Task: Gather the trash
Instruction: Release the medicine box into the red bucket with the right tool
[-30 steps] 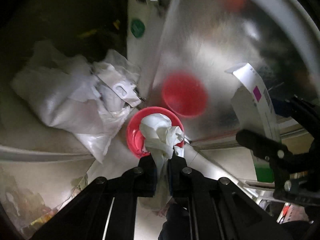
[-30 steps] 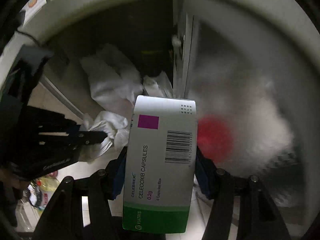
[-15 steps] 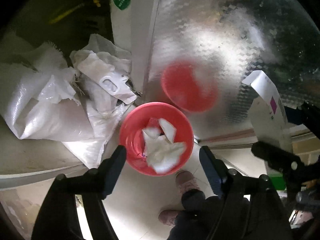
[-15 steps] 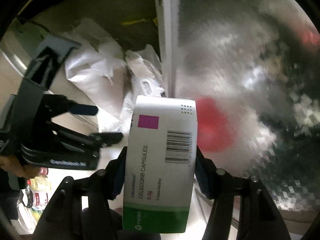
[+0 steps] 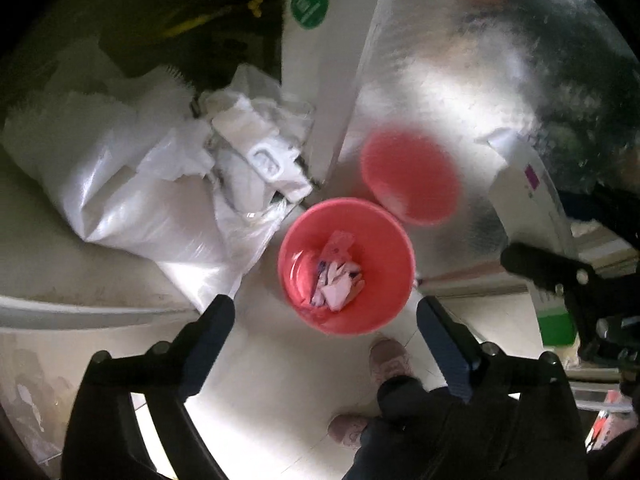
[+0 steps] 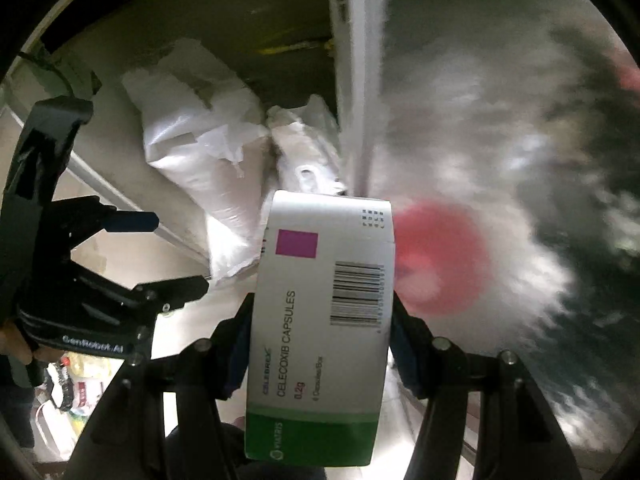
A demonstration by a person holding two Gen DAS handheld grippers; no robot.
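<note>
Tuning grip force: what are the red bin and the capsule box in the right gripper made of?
Red bin: looks like smooth moulded plastic, slightly glossy, with a thin uniform rim. Capsule box: printed cardboard carton, semi-matte, with flat panels, folded edges and a barcode; the right gripper is clamped on its sides.

Both fisheye views are dim and bent at the rims, with black corners. Glare flares on the metal panel (image 5: 472, 92), which carries a soft red reflection. The white sacks (image 5: 132, 200) shine pale. In the right view that panel smears into blur; the medicine box (image 6: 324, 320) stays sharp.
</note>
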